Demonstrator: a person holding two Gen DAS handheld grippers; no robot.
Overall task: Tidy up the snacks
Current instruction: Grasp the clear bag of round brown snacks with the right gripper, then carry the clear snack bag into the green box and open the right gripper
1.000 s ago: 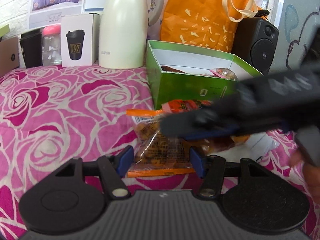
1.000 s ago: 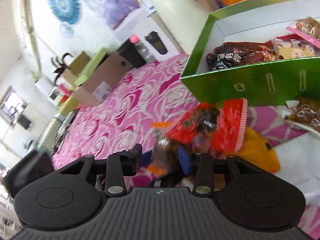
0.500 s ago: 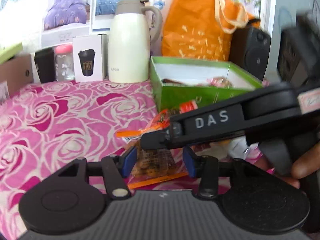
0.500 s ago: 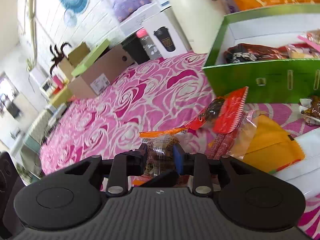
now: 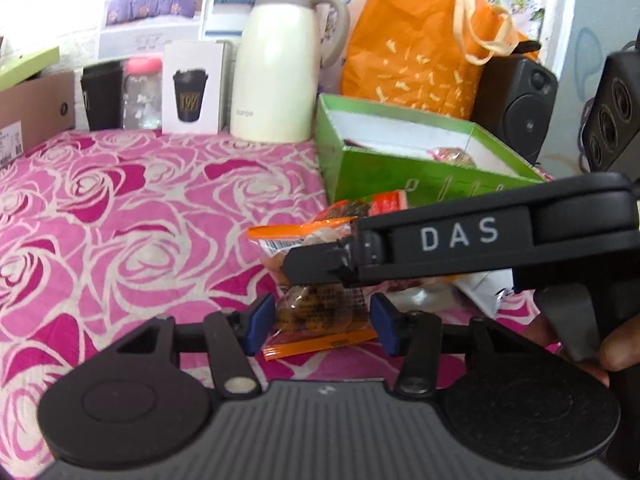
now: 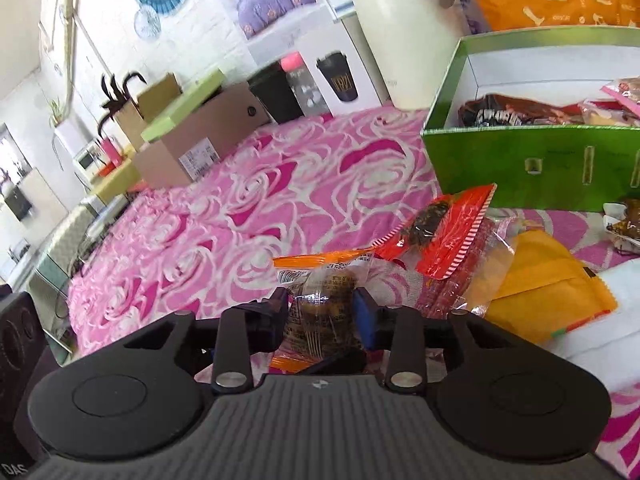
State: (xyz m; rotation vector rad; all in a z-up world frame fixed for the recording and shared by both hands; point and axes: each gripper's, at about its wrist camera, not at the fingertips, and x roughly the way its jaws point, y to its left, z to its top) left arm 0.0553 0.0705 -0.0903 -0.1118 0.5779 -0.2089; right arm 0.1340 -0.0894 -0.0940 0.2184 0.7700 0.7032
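Where sight is blocked: the right gripper point(image 6: 321, 314) crosses the left wrist view as a black bar marked "DAS", covering the middle of the orange-edged snack packet point(image 5: 316, 312) and the pile behind it; the box's contents are cut off at the right edge of the right wrist view.
Hard to make out: whether the left pads point(image 5: 262, 322) actually touch the wrapper; the print on it is too small to read.
Right fingers: drawn in close, pinching the packet's clear middle from both sides.
Left fingers: the left gripper point(image 5: 323, 325) is spread about as wide as the packet, which sits between them.
Packet: low over the cloth, between both pairs of fingers at once, orange seals at its near and far ends.
Just beyond: a red packet point(image 6: 448, 224) and a yellow packet point(image 6: 548, 280), overlapping.
Farther: the green box point(image 6: 532, 160), open, with snacks inside.
Surface: a worktop under a pink rose cloth point(image 5: 120, 220).
Back edge: a cream jug point(image 5: 276, 80), an orange bag point(image 5: 416, 52), a speaker point(image 5: 520, 100).
Room: a cardboard box point(image 6: 200, 140) to the left; posters on a white wall.
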